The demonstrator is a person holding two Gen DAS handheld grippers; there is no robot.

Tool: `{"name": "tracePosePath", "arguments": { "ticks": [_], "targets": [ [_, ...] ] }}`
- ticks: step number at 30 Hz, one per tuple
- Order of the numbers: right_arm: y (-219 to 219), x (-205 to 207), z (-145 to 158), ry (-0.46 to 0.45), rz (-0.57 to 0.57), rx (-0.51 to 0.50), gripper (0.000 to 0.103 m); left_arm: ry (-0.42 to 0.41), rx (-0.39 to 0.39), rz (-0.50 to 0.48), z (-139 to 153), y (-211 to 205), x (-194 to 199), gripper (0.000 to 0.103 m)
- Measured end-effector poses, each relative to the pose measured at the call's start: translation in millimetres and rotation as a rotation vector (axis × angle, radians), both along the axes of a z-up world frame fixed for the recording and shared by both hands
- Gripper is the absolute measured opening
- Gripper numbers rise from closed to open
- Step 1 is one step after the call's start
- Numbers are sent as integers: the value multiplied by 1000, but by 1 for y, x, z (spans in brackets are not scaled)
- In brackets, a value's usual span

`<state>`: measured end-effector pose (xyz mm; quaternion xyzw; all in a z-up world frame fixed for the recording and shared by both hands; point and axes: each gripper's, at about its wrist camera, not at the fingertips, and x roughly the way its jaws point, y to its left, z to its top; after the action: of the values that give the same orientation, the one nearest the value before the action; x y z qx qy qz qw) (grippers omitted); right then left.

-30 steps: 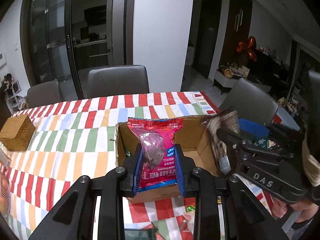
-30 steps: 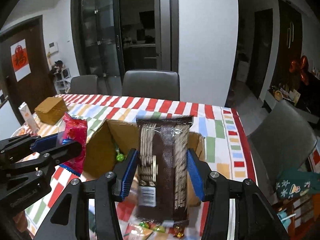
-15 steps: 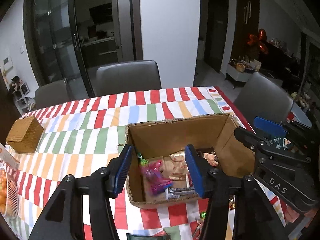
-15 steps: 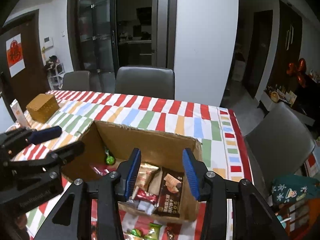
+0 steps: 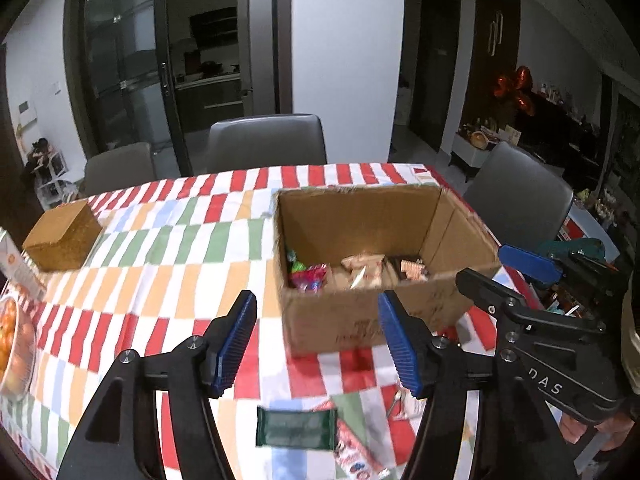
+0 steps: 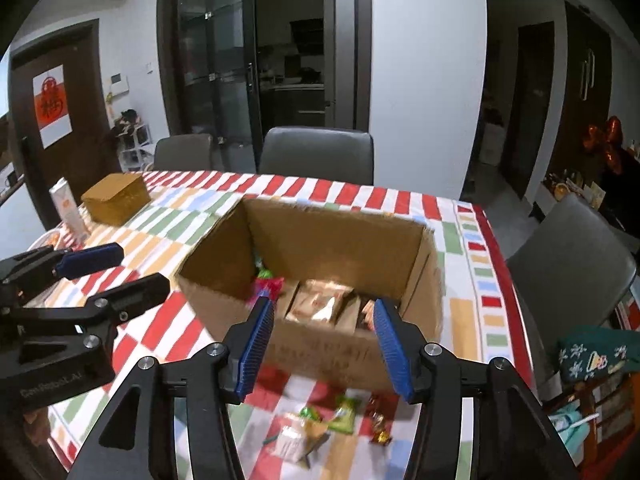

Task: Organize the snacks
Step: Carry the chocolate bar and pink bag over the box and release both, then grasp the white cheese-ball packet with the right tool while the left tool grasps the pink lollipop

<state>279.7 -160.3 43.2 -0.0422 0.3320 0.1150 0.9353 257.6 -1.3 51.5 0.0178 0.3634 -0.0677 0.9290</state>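
An open cardboard box (image 5: 360,320) (image 6: 320,352) stands on the striped tablecloth and holds several snack packets, among them a pink one (image 5: 310,278) and tan ones (image 6: 320,302). My left gripper (image 5: 318,344) is open and empty, above the table in front of the box's near left corner. My right gripper (image 6: 324,344) is open and empty, just before the box's near wall. A dark green packet (image 5: 296,428) and a red-white packet (image 5: 356,452) lie on the cloth near me. Small wrapped candies (image 6: 340,420) lie below the right gripper.
A woven brown box (image 5: 60,236) (image 6: 116,198) and a carton (image 6: 68,208) stand at the table's left side. A bowl of oranges (image 5: 12,344) sits at the left edge. Grey chairs (image 5: 264,140) (image 6: 572,264) stand behind and right of the table.
Both grippers opened and dropped their packets, the pink bag and the brown pack, into the box. Both have since pulled back toward me; the left has shifted left.
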Motion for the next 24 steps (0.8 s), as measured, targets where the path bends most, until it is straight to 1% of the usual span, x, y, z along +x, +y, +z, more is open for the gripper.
{"name": "tracePosePath", "arguments": {
  "ticks": [5, 7, 10, 14, 20, 22, 24],
  "targets": [
    [6, -21, -15, 14, 21, -9, 53, 22, -7, 10, -15, 2, -24, 62],
    [5, -29, -21, 22, 27, -5, 53, 39, -20, 8, -23, 1, -32, 62],
    [6, -39, -33, 38, 29, -5, 53, 64, -17, 17, -36, 0, -43, 62],
    [4, -47, -50, 78, 31, 6, 53, 116, -47, 16, -57, 0, -56, 62],
    [0, -57, -83, 147, 21, 3, 53, 206, -55, 13, -95, -4, -68, 62],
    [-1, -58, -93, 166, 20, 3, 53, 223, -49, 15, -103, -6, -70, 62],
    [-2, -60, -103, 185, 17, -2, 53, 246, -64, 15, -112, -7, -72, 61]
  ]
}}
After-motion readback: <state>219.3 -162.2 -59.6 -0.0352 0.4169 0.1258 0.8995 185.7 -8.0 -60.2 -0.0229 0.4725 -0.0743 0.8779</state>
